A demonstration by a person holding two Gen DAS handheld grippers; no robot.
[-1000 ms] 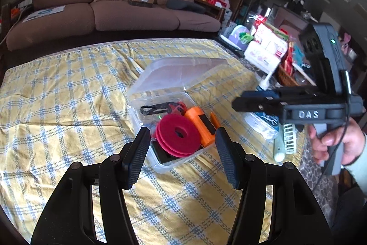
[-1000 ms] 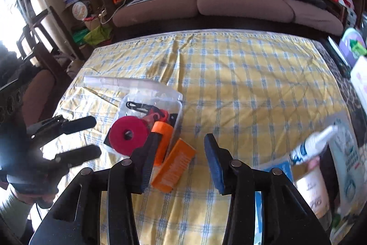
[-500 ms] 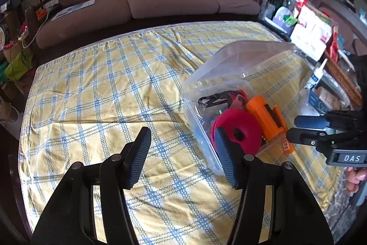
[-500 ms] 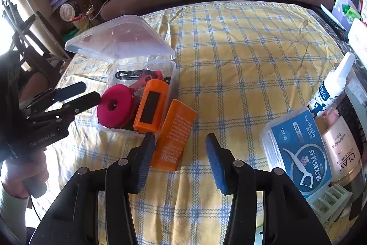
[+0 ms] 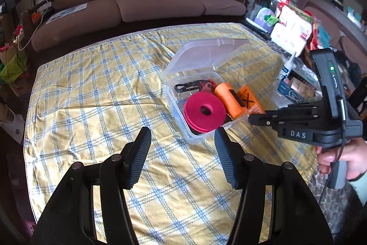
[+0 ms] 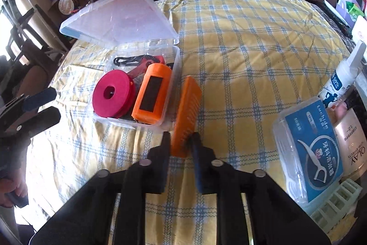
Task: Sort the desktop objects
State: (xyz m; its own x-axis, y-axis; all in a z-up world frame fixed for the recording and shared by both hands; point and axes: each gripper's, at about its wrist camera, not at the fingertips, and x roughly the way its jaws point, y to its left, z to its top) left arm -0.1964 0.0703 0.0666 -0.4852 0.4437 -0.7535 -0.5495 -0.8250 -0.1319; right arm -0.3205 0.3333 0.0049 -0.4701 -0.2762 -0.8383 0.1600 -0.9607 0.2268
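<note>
1. Gripping the orange box (image 6: 187, 116) by its near end, your right hand-held gripper (image 6: 180, 144) is closed narrow on it, tilting it up just beside the clear bin (image 6: 176, 61), probably for dropping in.
2. Waiting wide and empty, your left hand-held gripper (image 5: 182, 146) is hovering over the worktop (image 5: 91, 95) near the bin's front corner.
3. Looking from the left wrist, you are seeing the box's printed face (image 5: 248, 100); the right wrist view is showing the clamped pads, plus the floss pick box (image 6: 314, 148) well apart.

light: bright daylight, left window blown out | shadows: soft | edges: fisheye-bent, dark vignette
</note>
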